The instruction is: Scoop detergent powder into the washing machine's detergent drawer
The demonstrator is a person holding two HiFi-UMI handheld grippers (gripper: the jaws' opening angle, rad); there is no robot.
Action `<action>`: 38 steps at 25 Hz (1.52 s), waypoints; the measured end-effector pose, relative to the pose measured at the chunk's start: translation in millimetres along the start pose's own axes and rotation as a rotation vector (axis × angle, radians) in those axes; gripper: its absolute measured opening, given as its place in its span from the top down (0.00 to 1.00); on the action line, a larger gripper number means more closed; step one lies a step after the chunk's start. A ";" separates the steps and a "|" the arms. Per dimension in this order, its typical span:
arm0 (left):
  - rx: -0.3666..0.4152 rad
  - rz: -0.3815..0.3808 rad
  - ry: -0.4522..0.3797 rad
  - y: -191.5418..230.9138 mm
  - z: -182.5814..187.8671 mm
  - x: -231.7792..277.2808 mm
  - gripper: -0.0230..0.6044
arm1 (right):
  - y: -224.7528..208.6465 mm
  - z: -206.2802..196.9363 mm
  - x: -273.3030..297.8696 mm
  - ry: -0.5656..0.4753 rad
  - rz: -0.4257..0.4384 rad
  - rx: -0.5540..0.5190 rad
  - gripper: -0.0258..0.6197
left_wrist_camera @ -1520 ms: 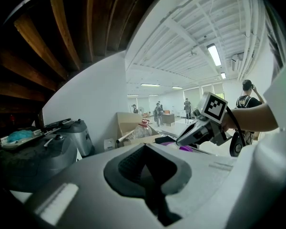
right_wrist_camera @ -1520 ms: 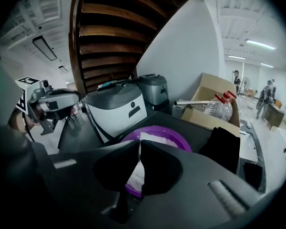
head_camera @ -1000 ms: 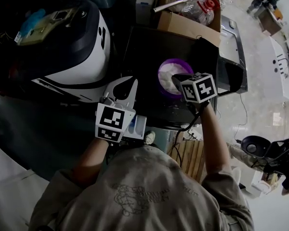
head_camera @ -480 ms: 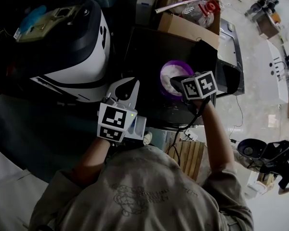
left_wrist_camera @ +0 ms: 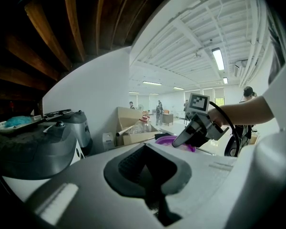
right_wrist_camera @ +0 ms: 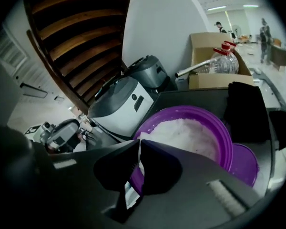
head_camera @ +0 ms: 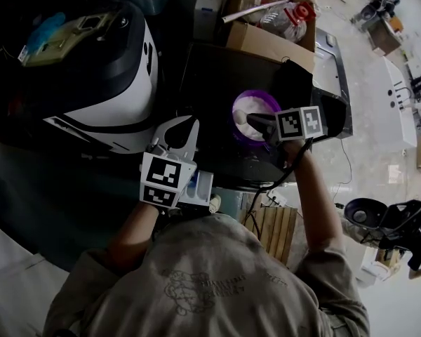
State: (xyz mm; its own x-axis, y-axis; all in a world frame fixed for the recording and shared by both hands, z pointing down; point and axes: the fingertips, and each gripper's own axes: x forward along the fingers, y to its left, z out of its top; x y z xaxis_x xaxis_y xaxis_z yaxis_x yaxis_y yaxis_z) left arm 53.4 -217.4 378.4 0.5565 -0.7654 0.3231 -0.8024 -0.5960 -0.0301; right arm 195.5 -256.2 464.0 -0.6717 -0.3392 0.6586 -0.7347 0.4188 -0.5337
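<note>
A purple bowl heaped with white detergent powder stands on the black washing machine top. My right gripper points into the bowl's near rim, shut on a thin pale scoop handle; the scoop's head is lost against the powder. The left gripper hovers at the machine's front left corner, shut with nothing between its pads. Just beneath its marker cube juts a white and blue detergent drawer. The left gripper view also catches the right gripper over the bowl.
A purple lid lies beside the bowl and a black cloth behind it. An open cardboard box with a plastic bottle stands behind the machine. A white and black appliance sits to the left.
The right gripper has shifted slightly right and rolled, its tip staying at the bowl. The left gripper has barely moved.
</note>
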 end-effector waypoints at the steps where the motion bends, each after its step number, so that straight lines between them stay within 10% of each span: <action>1: -0.001 -0.002 0.000 0.3 -0.2 0.0 0.96 | -1.1 1.0 -1.7 -0.019 0.006 0.027 0.90; 17: 0.021 -0.022 0.000 6.6 2.7 -1.5 0.96 | -11.9 5.0 -47.8 -0.491 0.240 0.547 0.91; 38: 0.008 -0.074 -0.078 -1.1 32.6 -9.6 0.96 | 61.2 -12.8 -92.7 -0.689 0.634 0.822 0.90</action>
State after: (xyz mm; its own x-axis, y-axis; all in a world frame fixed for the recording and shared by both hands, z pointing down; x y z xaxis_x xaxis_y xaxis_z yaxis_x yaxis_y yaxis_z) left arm 55.9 -217.3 344.5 0.6292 -0.7359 0.2499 -0.7572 -0.6530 -0.0164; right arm 214.0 -188.3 377.1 -0.6567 -0.7447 -0.1189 0.0626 0.1032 -0.9927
